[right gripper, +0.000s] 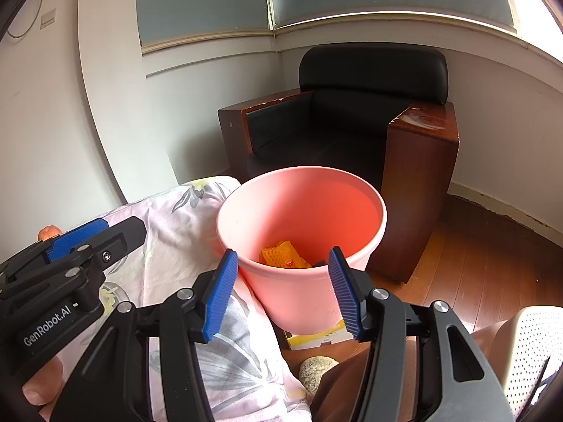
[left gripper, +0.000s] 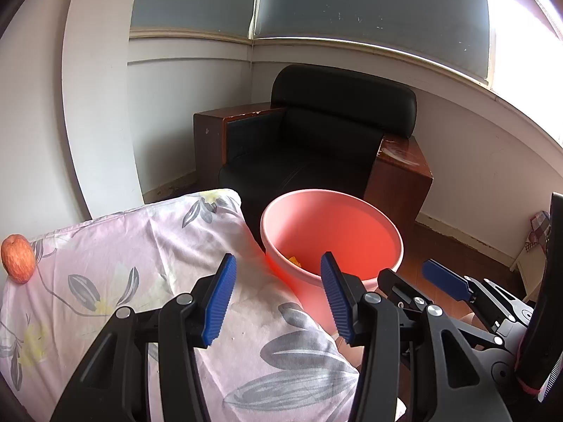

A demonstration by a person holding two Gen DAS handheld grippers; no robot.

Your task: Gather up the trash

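The black armchair (left gripper: 316, 147) is set in the corner at twelve o'clock, clear of the work. A surface under a flowered sheet (left gripper: 140, 263), which cannot be told for a bed or a bench, is seen at nine o'clock, and the pink bin (right gripper: 299, 281) is stood hard against its edge, presumably so that trash can be dropped in with a short reach. Both tools are held empty and spread fairly wide: the left hand-held gripper (left gripper: 278, 292) over the sheet's corner, the right hand-held gripper (right gripper: 285, 292) at the bin's near rim. The orange foam netting (right gripper: 281, 255) inside the bin is shown plainly only by the right view; the whole apple (left gripper: 17, 258) on the sheet, only by the left.
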